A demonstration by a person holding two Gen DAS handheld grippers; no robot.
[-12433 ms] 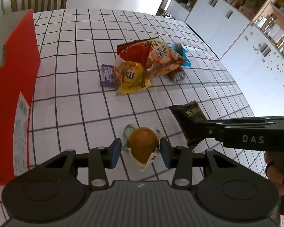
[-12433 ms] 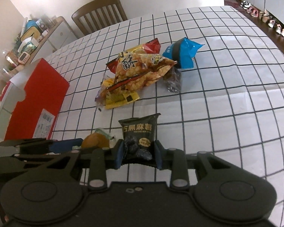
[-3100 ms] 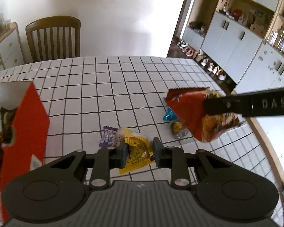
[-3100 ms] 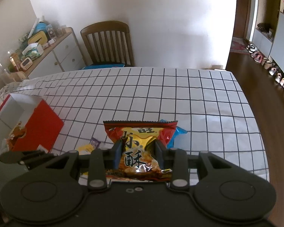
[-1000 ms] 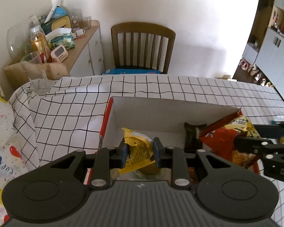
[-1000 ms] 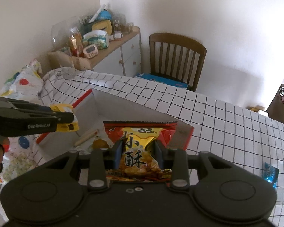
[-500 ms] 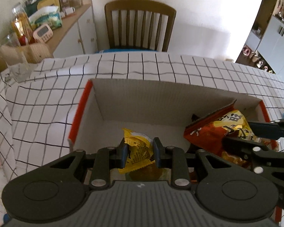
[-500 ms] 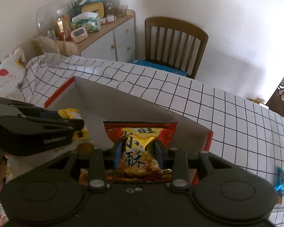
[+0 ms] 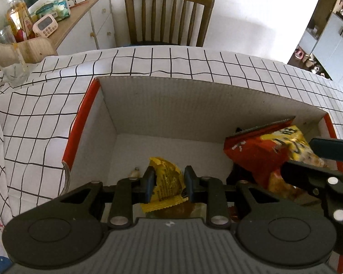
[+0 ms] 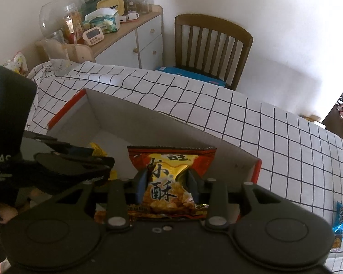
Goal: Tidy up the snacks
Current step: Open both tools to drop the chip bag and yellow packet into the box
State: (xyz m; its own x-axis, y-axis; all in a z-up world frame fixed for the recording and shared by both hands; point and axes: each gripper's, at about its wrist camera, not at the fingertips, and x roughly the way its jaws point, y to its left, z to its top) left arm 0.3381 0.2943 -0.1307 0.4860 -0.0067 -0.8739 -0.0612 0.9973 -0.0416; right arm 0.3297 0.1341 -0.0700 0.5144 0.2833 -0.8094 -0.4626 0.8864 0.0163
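A: Both bags are over the open cardboard box with red outer walls [image 9: 84,123], which sits on the desk with the black-grid white cloth [image 9: 41,105]. The left hand-held gripper [image 9: 167,183] is clamped on the crinkled yellow foil snack packet [image 9: 165,182], low inside the box near its front wall.

B: And the right hand-held gripper [image 10: 167,183]?

A: Its jaws have just been opening, with the red-and-gold foil crisp bag [image 10: 169,182] between them. The pads look to be at the bag's sides yet, so I judge it barely let go, toward the box's right end.

B: What could go wrong?

A: The crisp bag is wide and puffy. Released tilted, it could lodge against the right wall or lean on the rim rather than drop flat. The two grippers are also close together inside the box, so one could knock the other when lifting out.

B: What is in the box?

A: A dark packet [image 9: 239,173] shows behind the crisp bag, and something small and pale lies on the floor just left of the yellow packet; I cannot tell what. A blue foil packet [image 10: 341,219] lies on the cloth, well right of the box.
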